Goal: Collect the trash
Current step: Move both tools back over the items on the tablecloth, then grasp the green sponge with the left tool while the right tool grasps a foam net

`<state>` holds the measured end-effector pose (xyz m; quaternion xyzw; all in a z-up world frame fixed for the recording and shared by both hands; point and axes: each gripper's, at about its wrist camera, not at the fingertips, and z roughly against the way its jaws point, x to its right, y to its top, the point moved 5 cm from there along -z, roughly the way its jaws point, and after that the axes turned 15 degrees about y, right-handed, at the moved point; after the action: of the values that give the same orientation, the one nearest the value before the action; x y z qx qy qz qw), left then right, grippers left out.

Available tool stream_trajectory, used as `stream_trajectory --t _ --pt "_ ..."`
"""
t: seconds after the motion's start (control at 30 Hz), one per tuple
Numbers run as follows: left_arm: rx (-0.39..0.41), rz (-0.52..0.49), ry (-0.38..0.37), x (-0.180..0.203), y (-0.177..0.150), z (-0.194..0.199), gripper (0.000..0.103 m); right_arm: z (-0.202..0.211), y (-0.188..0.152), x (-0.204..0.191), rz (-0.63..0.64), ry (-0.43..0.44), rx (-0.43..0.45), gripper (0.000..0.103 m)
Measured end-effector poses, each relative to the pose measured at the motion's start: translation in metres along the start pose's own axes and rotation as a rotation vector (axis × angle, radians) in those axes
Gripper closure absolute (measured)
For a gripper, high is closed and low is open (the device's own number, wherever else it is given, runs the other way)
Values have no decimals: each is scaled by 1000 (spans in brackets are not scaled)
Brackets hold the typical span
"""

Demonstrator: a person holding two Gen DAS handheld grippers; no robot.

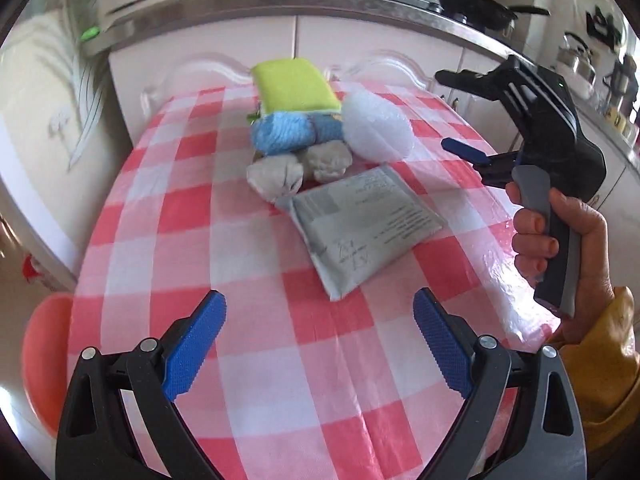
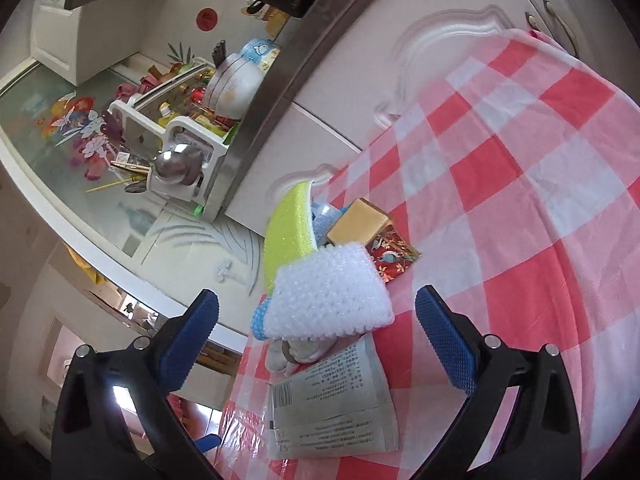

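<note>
Two grippers are seen over a bench [image 1: 280, 360] covered with a red-and-white checked cloth. The left gripper [image 1: 320, 344] is held wide open above the near part of the cloth, with nothing between its blue pads [image 1: 196, 348]. The right gripper [image 2: 318, 340] is likewise spread wide and empty; in the left wrist view it [image 1: 464, 148] is seen at the right, held by a hand [image 1: 560, 236] in a yellow sleeve [image 1: 608, 360] and pointed toward the pile.

The trash is gathered in a pile near the far middle of the bench. A grey mailer [image 1: 360, 224] lies flat on the cloth at the near side of the pile. Just behind it, two crumpled grey-white wads [image 1: 276, 178] are touching each other. A blue woolly roll [image 1: 292, 132] rests behind them, with a yellow-green sponge [image 1: 296, 88] lying on top of it. A white bubble-wrap bundle [image 1: 376, 128] sits just right of the roll. In the right wrist view the bubble wrap [image 2: 328, 292] lies between the open fingers [image 2: 444, 344], and a tan block [image 2: 358, 226] with a red patterned wrapper [image 2: 392, 256] is seen beside the sponge [image 2: 288, 232]. A kitchen counter [image 1: 280, 12] with pots runs behind the bench.
</note>
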<state>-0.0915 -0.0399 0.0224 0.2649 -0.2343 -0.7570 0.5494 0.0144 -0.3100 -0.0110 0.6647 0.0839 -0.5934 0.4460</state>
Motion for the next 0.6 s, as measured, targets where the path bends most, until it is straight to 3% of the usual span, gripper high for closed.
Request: stream_trajectory --t 0.13,0.33,0.6 --pt "35 29 6 -6 31 -3 9 -14 3 4 16 -33 -41 4" --pt "-6 148 -19 -26 73 -36 9 -42 2 -6 132 -141 -107 4" --pt "-44 361 -120 -45 151 -84 9 -64 -4 -2 216 -241 -166 4"
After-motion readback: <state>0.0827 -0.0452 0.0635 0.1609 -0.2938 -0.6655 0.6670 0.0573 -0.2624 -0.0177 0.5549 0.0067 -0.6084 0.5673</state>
